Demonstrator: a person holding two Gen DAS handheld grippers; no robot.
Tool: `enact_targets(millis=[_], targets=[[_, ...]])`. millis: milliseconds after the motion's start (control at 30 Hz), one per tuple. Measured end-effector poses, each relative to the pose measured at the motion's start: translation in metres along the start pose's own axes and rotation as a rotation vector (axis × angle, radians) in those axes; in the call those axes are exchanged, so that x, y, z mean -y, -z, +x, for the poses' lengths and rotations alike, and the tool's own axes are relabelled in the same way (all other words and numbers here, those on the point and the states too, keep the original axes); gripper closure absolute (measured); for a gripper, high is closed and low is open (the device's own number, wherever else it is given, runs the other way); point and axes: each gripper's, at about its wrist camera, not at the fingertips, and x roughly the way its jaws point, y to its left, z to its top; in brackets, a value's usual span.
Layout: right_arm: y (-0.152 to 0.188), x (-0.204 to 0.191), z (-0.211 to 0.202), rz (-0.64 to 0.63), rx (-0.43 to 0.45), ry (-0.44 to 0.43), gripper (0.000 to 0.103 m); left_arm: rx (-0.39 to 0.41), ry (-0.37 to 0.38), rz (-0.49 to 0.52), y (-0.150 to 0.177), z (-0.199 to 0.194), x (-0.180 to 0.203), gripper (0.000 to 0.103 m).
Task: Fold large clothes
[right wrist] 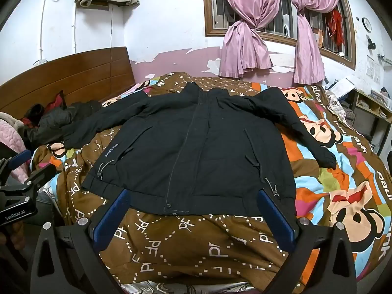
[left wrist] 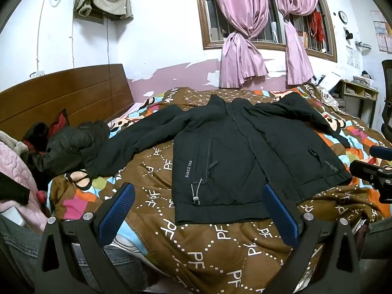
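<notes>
Left wrist view first: the black jacket (left wrist: 235,152) is laid out flat, front side up, on the bed's brown patterned quilt (left wrist: 220,245). Collar points away toward the window wall, hem (left wrist: 220,212) is nearest the camera, so its long axis runs straight away from the camera, tilted a touch to the right. Both sleeves are spread out sideways. The one on the picture's left (left wrist: 127,144) runs down toward a heap of dark clothes (left wrist: 66,144) by the wooden headboard (left wrist: 61,95), and the other reaches off to the right. The left gripper (left wrist: 198,210) has its blue-padded fingers (left wrist: 117,210) spread wide with nothing between them, sitting just short of the hem over the quilt. Part of the right gripper (left wrist: 372,174) pokes in at the right edge.

Right wrist view: same jacket (right wrist: 196,152), more centred here, zip line running up the middle toward the collar. Hem (right wrist: 196,205) is close to the camera and the sleeves go out to both sides, the right one (right wrist: 313,137) ending on the cartoon-print part of the quilt (right wrist: 343,196). The right gripper (right wrist: 193,210) is also wide open and empty, its fingers (right wrist: 276,218) framing the bottom edge of the jacket without clamping it. The left gripper (right wrist: 22,191) shows at the left edge, with pink curtains (right wrist: 245,36) behind it all.
</notes>
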Motion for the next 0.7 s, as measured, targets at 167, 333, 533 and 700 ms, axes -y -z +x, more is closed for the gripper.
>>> enact_targets(millis=[167, 333, 533, 700], targets=[[-0.0003, 0.0, 0.0, 0.0, 0.0, 0.0, 0.0, 0.0, 0.0, 0.001, 0.0, 0.0, 0.0001, 0.001], [-0.0006, 0.0003, 0.0, 0.0, 0.0, 0.001, 0.0, 0.0, -0.001, 0.002, 0.0, 0.0, 0.0001, 0.001], [-0.0006, 0.0006, 0.0001, -0.001, 0.0, 0.0, 0.0, 0.0, -0.001, 0.003, 0.0, 0.0, 0.0002, 0.001], [-0.0006, 0.0007, 0.0002, 0.0, 0.0, 0.001, 0.0, 0.001, -0.002, 0.003, 0.0, 0.0, 0.0001, 0.001]])
